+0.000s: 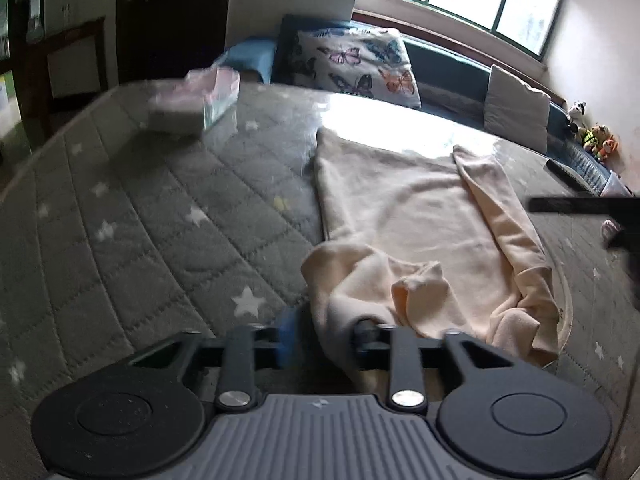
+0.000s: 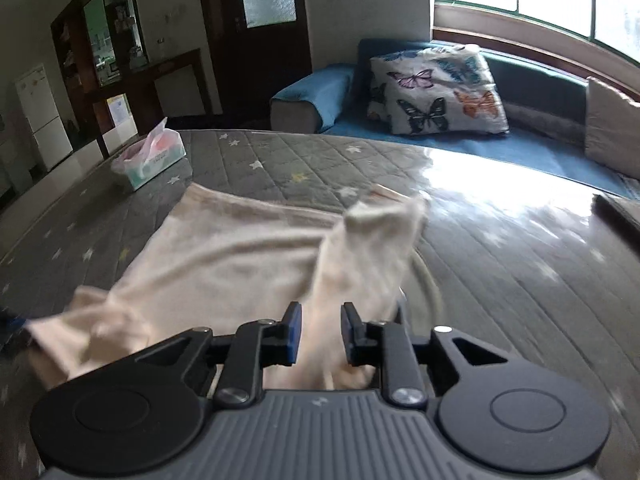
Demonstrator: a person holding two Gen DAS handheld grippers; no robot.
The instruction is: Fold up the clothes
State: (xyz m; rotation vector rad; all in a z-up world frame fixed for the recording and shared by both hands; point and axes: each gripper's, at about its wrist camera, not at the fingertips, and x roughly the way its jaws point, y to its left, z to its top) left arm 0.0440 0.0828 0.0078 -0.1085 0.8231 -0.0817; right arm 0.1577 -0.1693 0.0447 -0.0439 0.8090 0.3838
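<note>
A cream garment [image 1: 404,216] lies on the grey star-quilted table cover [image 1: 160,208], its near part bunched up. My left gripper [image 1: 324,336] stands at the garment's near left corner; cloth drapes between and over its fingers, so it appears shut on the garment. In the right wrist view the same garment [image 2: 232,252] spreads to the left, and a lifted fold runs between the fingers of my right gripper [image 2: 320,332]. Its jaws stand a little apart with cloth in the gap. The right gripper's dark fingers [image 1: 576,205] show at the left view's right edge.
A tissue box [image 2: 150,156] sits at the table's far left. Beyond the table is a blue sofa [image 2: 520,152] with a butterfly cushion [image 2: 436,92] and a grey cushion [image 1: 516,108]. Soft toys [image 1: 592,136] sit at the far right.
</note>
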